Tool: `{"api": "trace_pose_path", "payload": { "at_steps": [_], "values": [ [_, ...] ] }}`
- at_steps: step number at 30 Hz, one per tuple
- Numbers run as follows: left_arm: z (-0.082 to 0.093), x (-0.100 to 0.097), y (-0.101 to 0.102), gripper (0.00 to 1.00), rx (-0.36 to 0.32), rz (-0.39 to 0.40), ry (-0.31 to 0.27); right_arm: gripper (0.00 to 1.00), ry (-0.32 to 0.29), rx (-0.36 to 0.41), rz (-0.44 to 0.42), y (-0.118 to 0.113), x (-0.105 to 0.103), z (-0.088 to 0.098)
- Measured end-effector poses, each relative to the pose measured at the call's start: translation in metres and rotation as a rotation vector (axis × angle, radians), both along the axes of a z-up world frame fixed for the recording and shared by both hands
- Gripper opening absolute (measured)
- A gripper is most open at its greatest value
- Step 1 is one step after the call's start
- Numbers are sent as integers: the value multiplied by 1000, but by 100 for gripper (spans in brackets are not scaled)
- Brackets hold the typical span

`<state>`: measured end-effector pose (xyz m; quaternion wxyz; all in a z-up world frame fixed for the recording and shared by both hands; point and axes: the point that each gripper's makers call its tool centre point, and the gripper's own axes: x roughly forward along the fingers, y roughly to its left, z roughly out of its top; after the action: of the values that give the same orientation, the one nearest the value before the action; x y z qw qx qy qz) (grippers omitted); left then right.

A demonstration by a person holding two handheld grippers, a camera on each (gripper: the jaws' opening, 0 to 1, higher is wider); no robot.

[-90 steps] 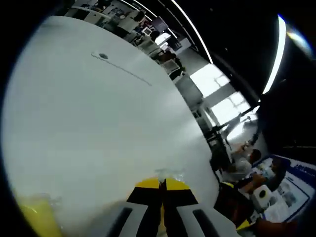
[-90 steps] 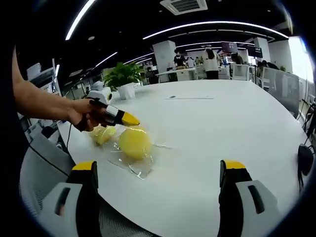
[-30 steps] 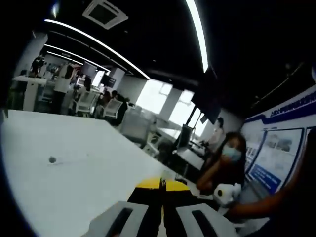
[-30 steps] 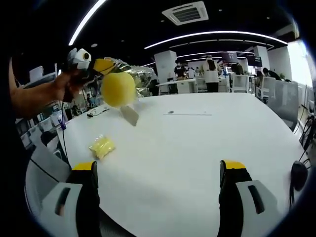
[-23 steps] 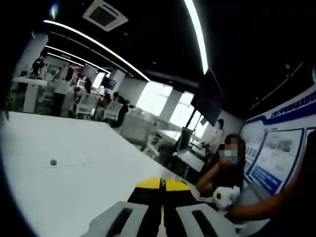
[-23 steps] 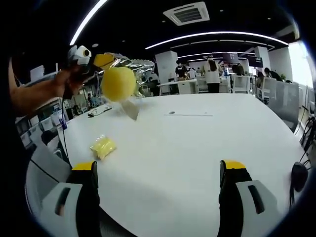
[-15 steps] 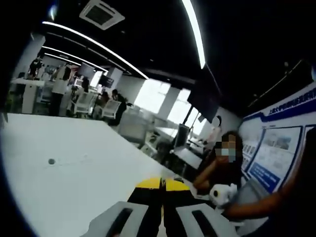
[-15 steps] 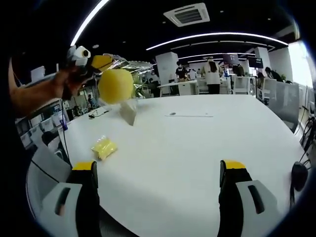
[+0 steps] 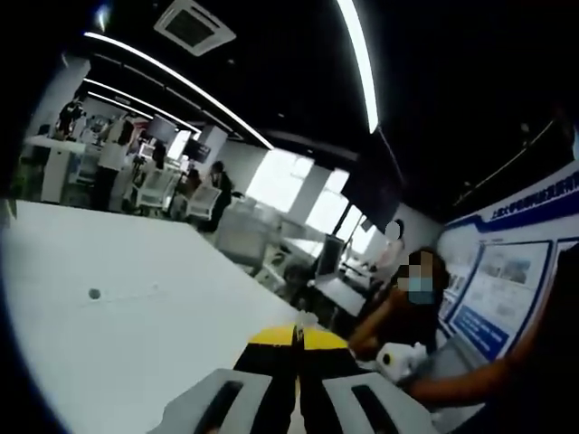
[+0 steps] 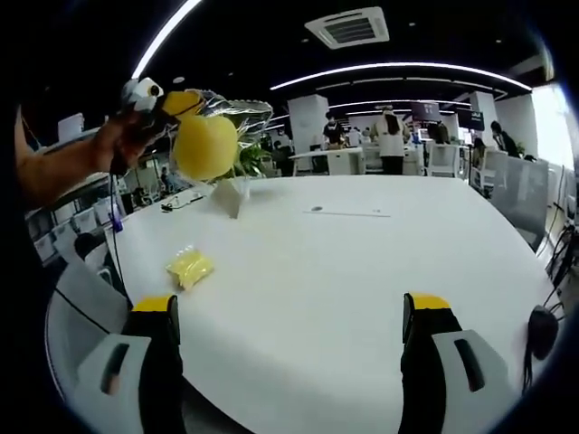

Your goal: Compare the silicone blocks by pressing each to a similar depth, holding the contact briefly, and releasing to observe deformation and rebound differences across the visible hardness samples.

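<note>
Left gripper [image 10: 185, 102] clamped on bagged yellow ball [image 10: 205, 146], lifted above table edge [image 10: 127, 262]. Right gripper [image 10: 294, 312] wide open, empty, over bare tabletop. One yellow block [image 10: 190, 266] lying left.

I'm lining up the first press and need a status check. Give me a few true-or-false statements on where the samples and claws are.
1. The left claw holds the round yellow silicone sample in clear plastic wrap above the white table. True.
2. The small yellow block is also lifted. False: it lies on the table.
3. The right claw is shut. False: its jaws stand wide apart, holding nothing.
4. The left claw's jaws are together. True.
</note>
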<state>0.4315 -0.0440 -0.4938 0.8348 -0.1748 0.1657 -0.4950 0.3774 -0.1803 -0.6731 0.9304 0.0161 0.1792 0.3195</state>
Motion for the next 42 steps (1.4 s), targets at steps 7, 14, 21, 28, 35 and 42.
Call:
{"api": "trace_pose_path", "payload": {
  "at_steps": [7, 14, 21, 28, 35, 42],
  "values": [
    [1, -2, 0, 0, 5, -5, -12, 96, -14, 19, -3, -2, 5, 11],
    [-1, -6, 1, 0, 13, -16, -11, 96, -57, 38, 35, 4, 11, 36],
    [2, -12, 1, 0, 9, -33, -14, 96, -88, 85, 119, 19, 19, 70],
    [9, -18, 3, 0, -14, -50, -18, 96, -68, 168, 277, 42, 16, 95],
    [18, -19, 9, 0, -38, -59, -23, 96, -161, 220, 368, 59, 18, 118],
    [22, -21, 12, 0, -57, -73, -15, 88, -156, 249, 475, 79, 16, 128]
  ]
}}
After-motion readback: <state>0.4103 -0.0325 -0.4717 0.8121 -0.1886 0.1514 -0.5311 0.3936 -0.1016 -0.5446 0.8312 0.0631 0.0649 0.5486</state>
